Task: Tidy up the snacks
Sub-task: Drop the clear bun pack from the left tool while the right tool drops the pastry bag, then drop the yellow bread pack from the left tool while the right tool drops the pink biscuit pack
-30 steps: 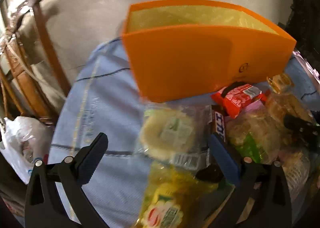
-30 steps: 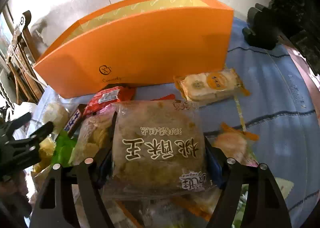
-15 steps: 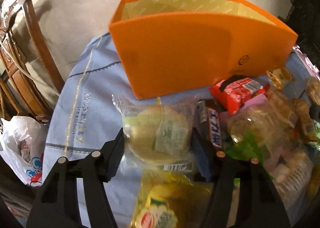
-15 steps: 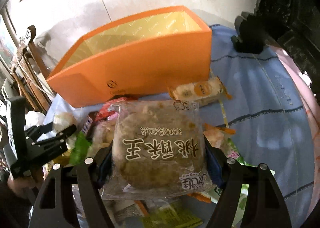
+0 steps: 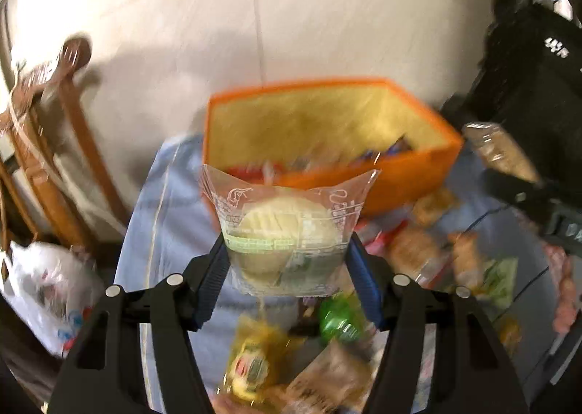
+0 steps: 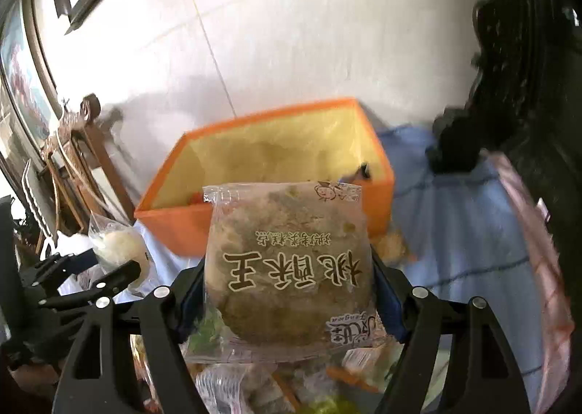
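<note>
Two tongs loaded: left tongs (image 5: 287,265) pinch a clear-wrapped pale round cake (image 5: 287,228); right tongs (image 6: 287,290) pinch a clear-wrapped brown walnut cookie (image 6: 287,268). Open orange cardboard box (image 6: 189,219) at frame centre.

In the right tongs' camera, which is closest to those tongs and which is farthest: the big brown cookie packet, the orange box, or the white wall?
1. Brown cookie packet: clamped between the right tongs.
2. Orange box: just behind the packet, on the blue cloth.
3. White wall: farthest back, behind the box.
</note>
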Demonstrator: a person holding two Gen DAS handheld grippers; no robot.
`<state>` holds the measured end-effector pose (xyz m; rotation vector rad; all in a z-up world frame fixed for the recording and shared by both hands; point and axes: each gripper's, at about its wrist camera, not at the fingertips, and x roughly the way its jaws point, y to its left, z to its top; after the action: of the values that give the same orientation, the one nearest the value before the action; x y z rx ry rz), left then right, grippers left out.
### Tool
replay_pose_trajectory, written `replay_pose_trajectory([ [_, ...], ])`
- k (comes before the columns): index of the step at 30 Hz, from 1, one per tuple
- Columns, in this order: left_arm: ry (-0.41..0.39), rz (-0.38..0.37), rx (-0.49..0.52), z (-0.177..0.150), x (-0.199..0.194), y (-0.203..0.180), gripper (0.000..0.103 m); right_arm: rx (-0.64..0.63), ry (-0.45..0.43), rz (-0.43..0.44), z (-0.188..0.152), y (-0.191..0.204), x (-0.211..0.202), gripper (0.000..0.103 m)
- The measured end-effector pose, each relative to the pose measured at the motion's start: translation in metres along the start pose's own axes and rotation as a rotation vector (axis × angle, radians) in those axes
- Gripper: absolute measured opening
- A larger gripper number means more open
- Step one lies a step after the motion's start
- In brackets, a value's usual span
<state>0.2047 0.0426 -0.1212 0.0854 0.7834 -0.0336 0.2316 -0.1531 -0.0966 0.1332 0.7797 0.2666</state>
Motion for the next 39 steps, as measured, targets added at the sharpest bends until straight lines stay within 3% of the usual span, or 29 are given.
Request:
replay_pose_trajectory([
  [6,-0.063,0.021,0.004,0.053,0.012,-0.008,0.062,-0.007,-0.074,-0.024,0.051,-0.011,0.007,0.077],
  [12,-0.077,0.037,0.017,0.093,0.037,-0.010,0.062,-0.015,-0.089,-0.034,0.085,-0.019,0.031,0.077],
  [19,-0.060,0.041,0.043,0.102,0.067,-0.008,0.063,0.023,-0.025,-0.018,0.095,-0.029,0.071,0.079],
  [20,-0.047,0.042,0.031,0.103,0.071,-0.008,0.065,0.020,0.002,-0.018,0.095,-0.030,0.078,0.083],
  [21,-0.045,0.058,0.024,0.104,0.072,-0.008,0.086,0.027,0.013,-0.029,0.095,-0.030,0.081,0.090],
  [22,-0.055,0.123,0.014,0.105,0.074,-0.007,0.099,0.053,0.016,-0.052,0.095,-0.034,0.083,0.099],
  [24,-0.120,0.201,0.015,0.104,0.068,-0.006,0.099,0.061,0.008,-0.043,0.094,-0.036,0.080,0.100],
  [26,-0.110,0.183,0.012,0.101,0.065,-0.001,0.099,0.063,-0.004,-0.062,0.091,-0.041,0.073,0.100],
  [30,-0.090,0.211,0.005,0.085,0.054,0.009,0.099,0.072,0.036,-0.066,0.063,-0.040,0.058,0.100],
  [32,-0.075,0.224,-0.023,0.068,0.045,0.023,0.099,0.050,0.089,-0.072,0.030,-0.026,0.054,0.100],
  [36,-0.008,0.250,-0.141,0.010,0.027,0.063,0.099,-0.047,0.217,-0.034,-0.054,0.027,0.073,0.100],
  [39,0.039,0.293,-0.159,-0.030,0.017,0.077,0.099,-0.051,0.291,-0.037,-0.084,0.047,0.097,0.099],
])
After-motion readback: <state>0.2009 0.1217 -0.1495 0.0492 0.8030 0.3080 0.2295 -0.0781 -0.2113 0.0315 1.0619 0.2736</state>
